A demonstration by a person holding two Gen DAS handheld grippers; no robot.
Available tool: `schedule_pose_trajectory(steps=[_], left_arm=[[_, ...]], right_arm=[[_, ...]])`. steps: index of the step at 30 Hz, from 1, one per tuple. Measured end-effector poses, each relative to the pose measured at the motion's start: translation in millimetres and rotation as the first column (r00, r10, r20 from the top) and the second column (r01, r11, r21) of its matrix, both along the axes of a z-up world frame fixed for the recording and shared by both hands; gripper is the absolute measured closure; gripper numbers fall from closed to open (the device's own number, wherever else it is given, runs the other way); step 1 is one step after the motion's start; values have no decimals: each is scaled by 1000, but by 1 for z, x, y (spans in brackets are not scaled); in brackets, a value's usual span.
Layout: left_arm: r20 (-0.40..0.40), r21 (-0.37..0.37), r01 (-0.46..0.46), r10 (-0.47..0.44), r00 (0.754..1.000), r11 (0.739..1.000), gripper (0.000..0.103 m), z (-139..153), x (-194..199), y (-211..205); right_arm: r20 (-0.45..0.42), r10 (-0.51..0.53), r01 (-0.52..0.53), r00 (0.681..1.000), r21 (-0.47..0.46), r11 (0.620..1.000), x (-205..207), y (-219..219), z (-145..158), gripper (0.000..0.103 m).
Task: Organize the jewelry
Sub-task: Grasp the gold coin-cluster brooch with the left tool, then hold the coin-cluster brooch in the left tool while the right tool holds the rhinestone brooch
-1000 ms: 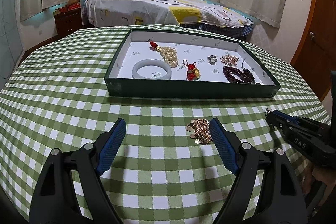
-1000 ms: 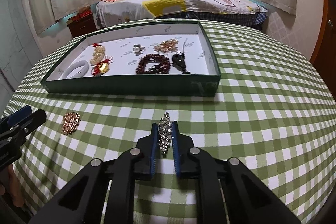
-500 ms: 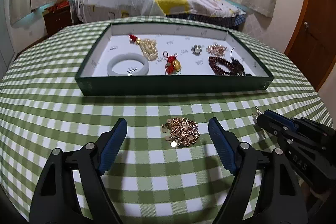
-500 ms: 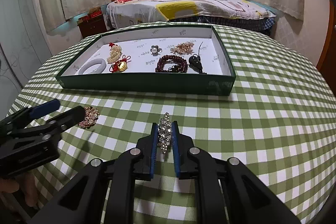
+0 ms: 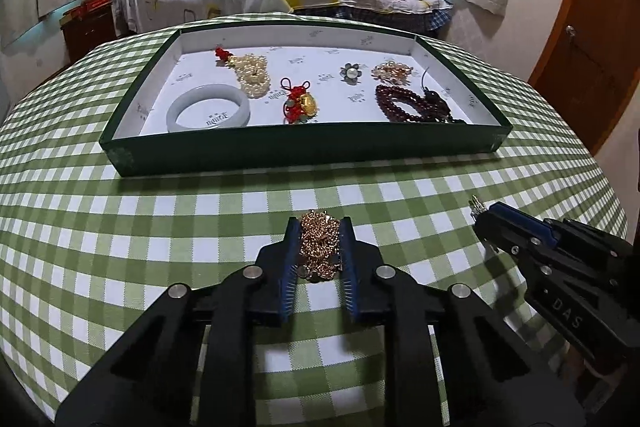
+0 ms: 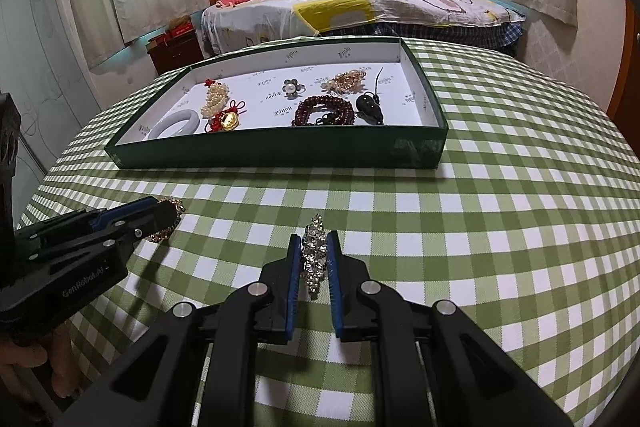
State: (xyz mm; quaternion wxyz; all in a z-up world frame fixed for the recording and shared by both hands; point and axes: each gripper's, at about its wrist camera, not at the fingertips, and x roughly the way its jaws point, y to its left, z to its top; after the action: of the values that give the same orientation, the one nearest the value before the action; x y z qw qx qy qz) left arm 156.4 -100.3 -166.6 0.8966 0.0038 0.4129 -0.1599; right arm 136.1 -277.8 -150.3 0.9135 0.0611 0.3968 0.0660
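- Your left gripper (image 5: 319,231) is pinched on the gold chain cluster (image 5: 320,245), which sits low over the checked tablecloth (image 5: 120,227), in front of the near wall of the green tray (image 5: 304,151); I cannot tell whether it has left the cloth
- Your right gripper (image 6: 314,250) is clamped on the rhinestone piece (image 6: 314,255), also short of the tray and over the cloth
- The gold cluster is loose, dangling links; I judge that only part of it may be caught between the pads, so a quick lift could let strands slip out or drag along the cloth
- The rhinestone piece stands edge-on and sticks out past the fingertips; it could twist or pop free if you tilt the tool on the way over
- Both loads must clear the tray's near wall; carry them too low and a hanging link may snag the rim or shove the tray
- The two tools are near each other, so crossing paths risks a knock that shakes a piece loose
- Release over bare white floor, or you may tangle with what already lies there
- Count in the tray: one pale bangle (image 5: 209,107), one pearl piece with a red knot (image 5: 250,75), one red-knot charm with a gold pendant (image 5: 300,103), one flower ring (image 5: 351,71), one gold-pink cluster (image 5: 393,71), one dark red bead strand (image 5: 404,103), one black pendant on a cord (image 6: 369,105)
- That makes seven pieces inside, two held outside, two grippers, one tray
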Motion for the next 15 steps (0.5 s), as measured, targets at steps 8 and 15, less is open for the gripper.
schedule_pose_trajectory(steps=[8,15], left_arm=[[16,-11,-2,3,1000,1000,90,3,-7,4],[15,-18,-3,3,1000,1000,90,6,-7,6]], right_arm=[[1,-1,1,1000,1,1000,0,-1,0,89],[1,0,0,1000,1,1000,0,-1,0,89]])
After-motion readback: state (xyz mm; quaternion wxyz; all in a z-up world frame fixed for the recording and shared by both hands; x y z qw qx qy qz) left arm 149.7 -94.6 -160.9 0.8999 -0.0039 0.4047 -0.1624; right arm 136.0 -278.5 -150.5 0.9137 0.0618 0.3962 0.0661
